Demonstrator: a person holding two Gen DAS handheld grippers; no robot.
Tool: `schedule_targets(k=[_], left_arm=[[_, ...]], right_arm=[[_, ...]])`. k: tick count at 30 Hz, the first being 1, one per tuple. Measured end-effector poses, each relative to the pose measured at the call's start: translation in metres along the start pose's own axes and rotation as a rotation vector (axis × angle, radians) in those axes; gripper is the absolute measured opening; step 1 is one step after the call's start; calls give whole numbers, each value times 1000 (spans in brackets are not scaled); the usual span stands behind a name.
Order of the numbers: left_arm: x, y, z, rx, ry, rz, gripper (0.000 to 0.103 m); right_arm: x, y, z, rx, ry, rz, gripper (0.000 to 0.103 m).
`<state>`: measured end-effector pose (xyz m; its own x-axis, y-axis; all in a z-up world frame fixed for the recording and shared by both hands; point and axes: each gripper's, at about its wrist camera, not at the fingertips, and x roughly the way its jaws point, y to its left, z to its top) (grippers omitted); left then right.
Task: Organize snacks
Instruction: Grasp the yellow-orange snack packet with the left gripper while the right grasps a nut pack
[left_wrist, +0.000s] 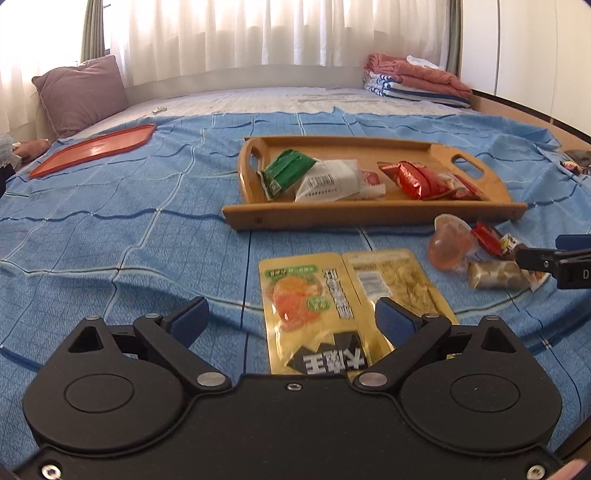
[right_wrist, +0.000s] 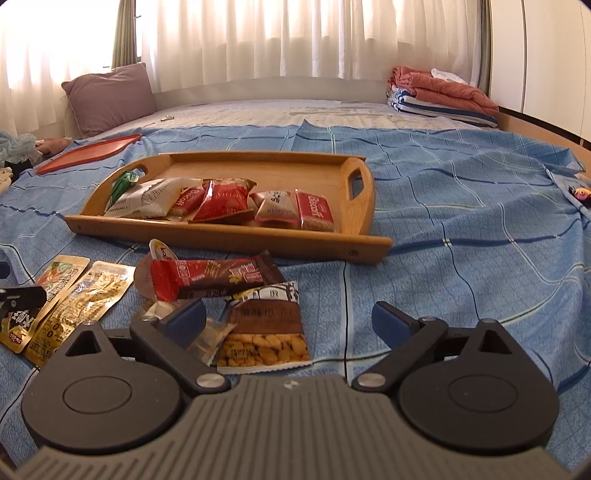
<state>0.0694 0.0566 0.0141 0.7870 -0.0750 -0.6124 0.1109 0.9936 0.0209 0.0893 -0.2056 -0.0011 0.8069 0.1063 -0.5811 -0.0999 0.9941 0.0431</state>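
Note:
A wooden tray (left_wrist: 373, 216) (right_wrist: 354, 184) lies on the blue bedspread with several snack packets in it, green, white and red. In front of it lie two flat yellow pouches (left_wrist: 310, 306) (right_wrist: 85, 295). My left gripper (left_wrist: 291, 317) stands open just above the left pouch, pads not touching it. To the right lie a jelly cup (left_wrist: 448, 242), a red-brown bar (right_wrist: 218, 277) and a peanut packet (right_wrist: 264, 328). My right gripper (right_wrist: 291, 321) hangs open over the peanut packet, nothing pressed between its fingers; its fingertip (left_wrist: 535, 258) shows at the left wrist view's right edge.
A red tray lid (left_wrist: 92, 147) (right_wrist: 88, 153) lies far left on the bed. A mauve pillow (left_wrist: 81, 92) leans at the back left, folded blankets (left_wrist: 417, 79) are stacked at the back right. A small dark item (right_wrist: 581, 194) lies near the bed's right edge.

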Motion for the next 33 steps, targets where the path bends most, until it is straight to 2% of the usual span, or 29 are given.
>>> schedule_targets(k=[6, 22, 26, 28, 33], left_arm=[[0, -1, -9, -25, 26, -16, 88], [7, -4, -8, -48, 26, -3, 87], [7, -5, -9, -24, 24, 42, 77], [6, -7, -11, 8, 13, 52, 77], [7, -5, -9, -20, 22, 42, 76]], right_arm=[[3, -2, -6, 33, 9, 0, 101], [7, 4, -10, 57, 29, 31, 101], [8, 5, -9, 57, 31, 37, 101], [9, 5, -9, 57, 32, 40, 101], [10, 7, -8, 57, 36, 52, 101]])
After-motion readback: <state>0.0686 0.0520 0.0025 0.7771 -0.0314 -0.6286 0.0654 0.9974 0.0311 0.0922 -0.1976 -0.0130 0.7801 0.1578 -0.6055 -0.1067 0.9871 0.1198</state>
